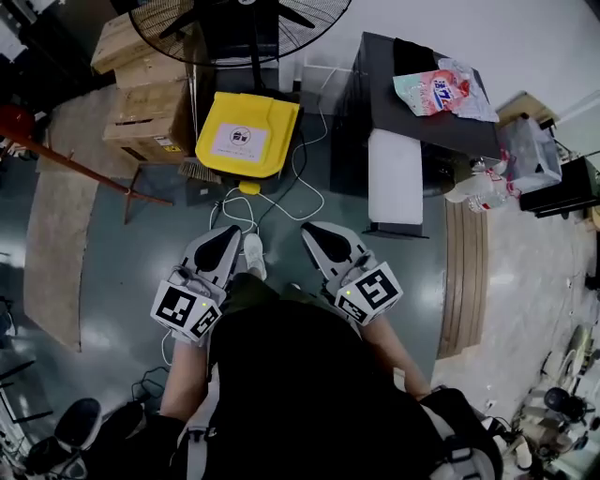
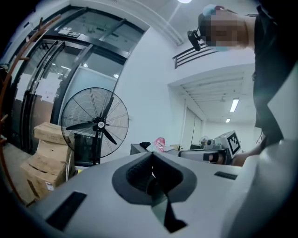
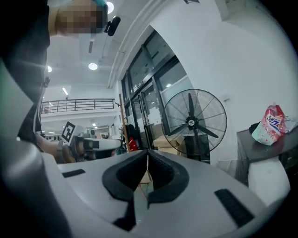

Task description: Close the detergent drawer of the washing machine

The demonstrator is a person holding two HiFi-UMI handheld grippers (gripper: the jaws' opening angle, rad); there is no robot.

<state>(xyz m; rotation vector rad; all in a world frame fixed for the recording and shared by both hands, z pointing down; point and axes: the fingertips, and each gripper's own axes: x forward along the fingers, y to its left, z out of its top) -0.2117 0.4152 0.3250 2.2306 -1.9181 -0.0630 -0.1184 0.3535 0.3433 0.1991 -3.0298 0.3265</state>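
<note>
**Both grippers idle at the waist, washing machine not yet approached**

The left gripper (image 1: 225,246) and right gripper (image 1: 321,240) sit side by side close against the person's body, roughly level. Each has its jaws pressed together on nothing, which looks like a carrying pose before any reach. Past them on the floor lies a yellow bin (image 1: 246,136), with a pedestal fan (image 1: 239,23) behind it. The washing machine (image 1: 412,66) stands well apart, ahead and to the right, with a detergent bag (image 1: 445,92) resting on its dark top and a white panel (image 1: 394,173) facing the person. The detergent drawer cannot be picked out from here, so closing it probably calls for stepping closer first.
</note>
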